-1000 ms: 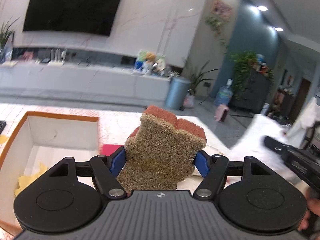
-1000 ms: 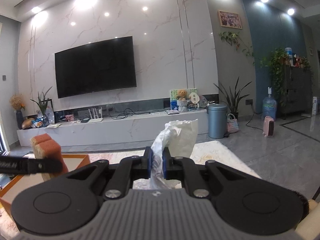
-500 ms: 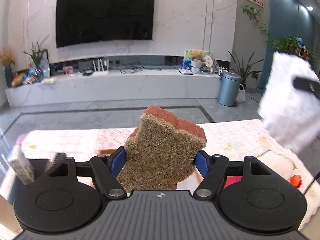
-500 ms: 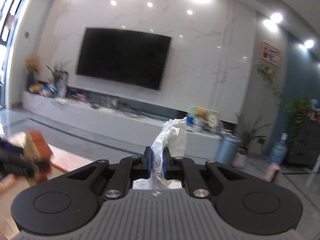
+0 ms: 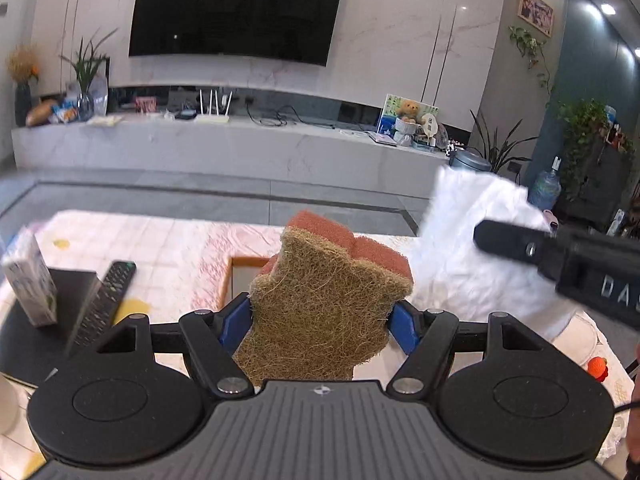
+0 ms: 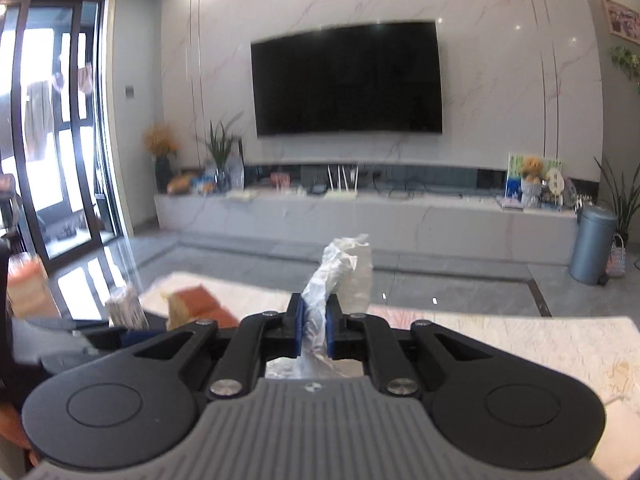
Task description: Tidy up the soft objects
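Observation:
My left gripper [image 5: 320,320] is shut on a sponge [image 5: 324,300] with a brown fibre face and an orange back, held upright between the blue pads above the table. My right gripper [image 6: 314,330] is shut on a crumpled white tissue [image 6: 340,276] that sticks up past the pads. The left wrist view shows that tissue [image 5: 472,256] hanging as a broad white sheet to the right of the sponge, with one of the right gripper's fingers [image 5: 512,240] across it. The sponge [image 6: 196,304] shows low and to the left in the right wrist view.
An orange-rimmed box [image 5: 240,276] lies on the pale patterned table [image 5: 168,248], mostly hidden behind the sponge. At the left are a black tray [image 5: 24,344], a remote [image 5: 106,300] and a small carton [image 5: 30,276]. A small orange object [image 5: 596,366] lies at the right.
Both views swung sideways while both grips held. The tray, remote and carton came into the left view, and the tissue moved closer to the sponge. The right view turned left toward the window.

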`<action>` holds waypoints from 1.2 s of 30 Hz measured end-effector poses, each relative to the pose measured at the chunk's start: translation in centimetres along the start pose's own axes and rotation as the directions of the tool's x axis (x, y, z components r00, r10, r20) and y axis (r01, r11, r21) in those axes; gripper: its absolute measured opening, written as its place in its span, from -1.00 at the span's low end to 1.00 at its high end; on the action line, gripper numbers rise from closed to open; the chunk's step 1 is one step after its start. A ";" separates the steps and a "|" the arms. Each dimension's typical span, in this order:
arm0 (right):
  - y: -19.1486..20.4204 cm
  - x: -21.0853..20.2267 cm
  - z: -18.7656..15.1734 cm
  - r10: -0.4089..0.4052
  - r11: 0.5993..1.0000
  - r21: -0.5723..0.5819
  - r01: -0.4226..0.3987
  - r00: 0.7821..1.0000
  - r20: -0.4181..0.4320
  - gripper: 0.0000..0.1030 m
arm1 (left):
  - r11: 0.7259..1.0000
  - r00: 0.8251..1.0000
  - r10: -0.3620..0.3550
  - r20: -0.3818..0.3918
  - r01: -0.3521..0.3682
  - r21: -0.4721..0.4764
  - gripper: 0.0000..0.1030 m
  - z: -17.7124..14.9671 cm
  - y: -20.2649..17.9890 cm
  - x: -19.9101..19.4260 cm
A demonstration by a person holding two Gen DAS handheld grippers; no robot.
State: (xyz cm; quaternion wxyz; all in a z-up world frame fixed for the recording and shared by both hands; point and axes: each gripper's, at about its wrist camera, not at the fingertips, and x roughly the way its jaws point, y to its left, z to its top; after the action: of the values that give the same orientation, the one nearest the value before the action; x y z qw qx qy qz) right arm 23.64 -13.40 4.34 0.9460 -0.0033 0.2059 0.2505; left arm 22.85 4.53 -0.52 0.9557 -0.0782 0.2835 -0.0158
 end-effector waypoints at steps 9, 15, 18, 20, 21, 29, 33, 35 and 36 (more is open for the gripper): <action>-0.3 2.8 -1.2 0.019 0.999 0.038 -0.017 0.999 -0.039 -0.83 | 0.998 0.999 -0.022 -0.030 0.020 -0.062 0.60 -2.0 1.9 3.2; 0.7 4.1 -2.2 0.011 1.000 0.001 -0.011 0.998 -0.063 -0.83 | 0.997 0.996 -0.001 -0.087 -0.006 -0.082 0.61 -2.9 3.0 4.8; 1.0 4.4 -2.3 0.010 1.000 -0.002 -0.010 0.998 -0.068 -0.81 | 0.994 0.994 -0.060 -0.093 0.051 -0.099 0.66 -3.0 3.6 4.7; 1.3 4.5 -2.4 0.009 1.000 -0.007 -0.010 0.997 -0.071 -0.81 | 0.993 0.993 -0.072 -0.096 0.062 -0.103 0.70 -2.8 3.9 4.6; 1.6 4.5 -2.5 0.005 1.000 -0.015 -0.006 0.997 -0.072 -0.81 | 0.992 0.992 -0.085 -0.093 0.075 -0.106 0.70 -2.8 4.1 4.5; 2.9 4.1 -2.3 -0.018 0.997 -0.080 0.012 0.997 -0.082 -0.81 | 0.967 0.991 -0.116 -0.061 0.099 -0.234 0.84 -2.7 4.5 3.8; 3.0 2.7 -1.9 -0.040 0.993 -0.111 0.031 0.996 -0.082 -0.80 | 0.985 0.998 -0.067 0.006 0.067 -0.158 0.94 -3.4 3.3 2.8; 3.1 2.0 -1.6 -0.058 0.990 -0.136 0.045 0.994 -0.092 -0.80 | 0.987 0.995 -0.089 0.035 0.093 -0.128 1.00 -3.6 2.7 2.2; 3.1 1.7 -1.4 -0.067 0.988 -0.147 0.052 0.993 -0.097 -0.80 | 0.985 0.994 -0.103 0.040 0.107 -0.136 1.00 -3.6 2.7 2.2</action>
State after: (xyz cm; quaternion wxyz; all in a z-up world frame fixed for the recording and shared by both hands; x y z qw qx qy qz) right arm 22.93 -10.03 2.71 0.9386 -0.0904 0.2351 0.2358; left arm 22.68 6.54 -5.06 0.9504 -0.1590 0.2635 -0.0453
